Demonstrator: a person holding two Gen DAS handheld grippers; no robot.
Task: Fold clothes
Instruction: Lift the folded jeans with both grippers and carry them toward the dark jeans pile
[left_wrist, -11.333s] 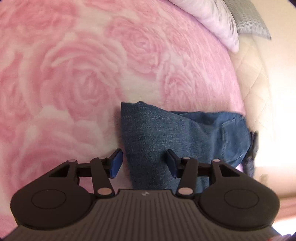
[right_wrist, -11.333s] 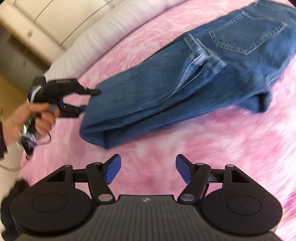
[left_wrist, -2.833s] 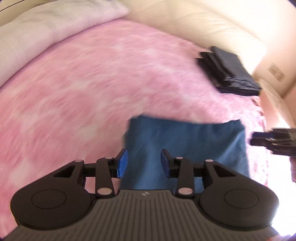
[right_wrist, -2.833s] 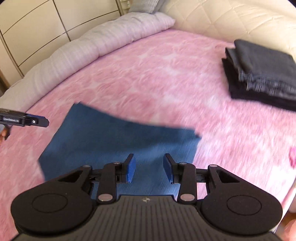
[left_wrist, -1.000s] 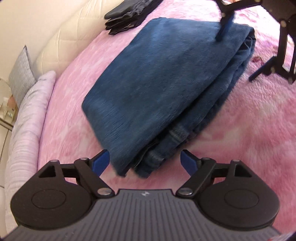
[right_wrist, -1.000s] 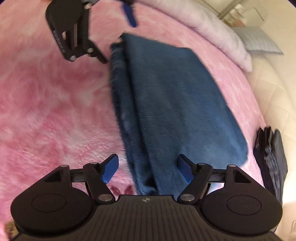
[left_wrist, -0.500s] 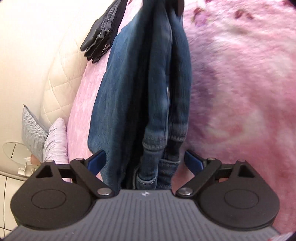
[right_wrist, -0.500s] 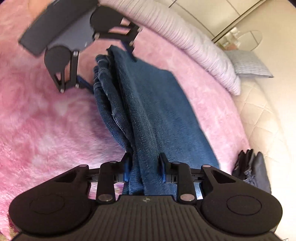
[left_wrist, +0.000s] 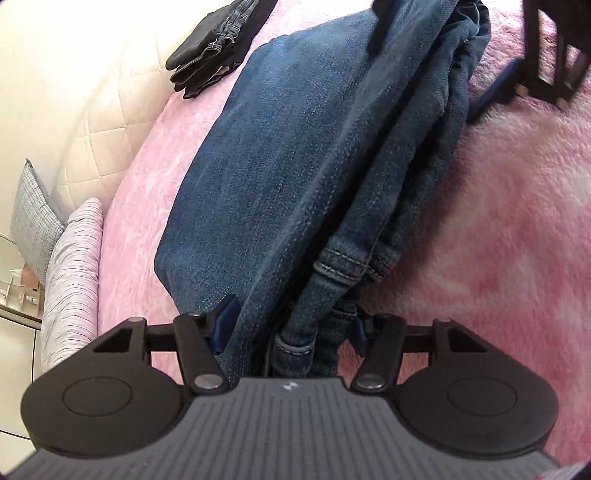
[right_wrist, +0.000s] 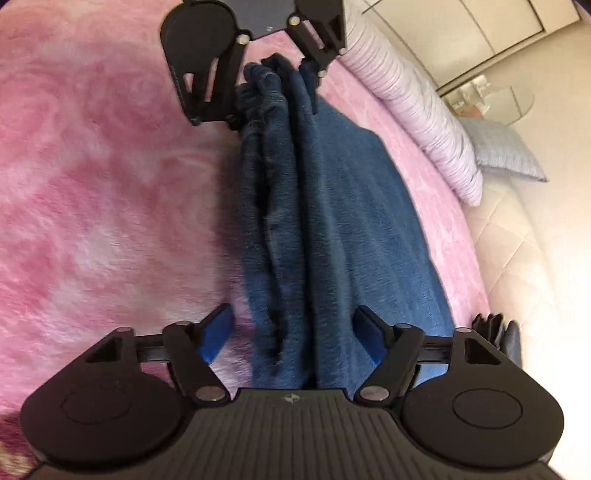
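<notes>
Jeans (left_wrist: 295, 155), folded into a thick blue bundle, lie on the pink bed cover (left_wrist: 509, 221), one claw at each end. Step in hand, as judged: gripping both ends to carry the bundle toward the dark folded stack (left_wrist: 218, 40). Left claw (left_wrist: 291, 325) has just been closing; pads pinch the hem end. Right claw (right_wrist: 291, 336) has just been opening; jaws spread, denim between, untouched. Next: re-close right, lift level.
</notes>
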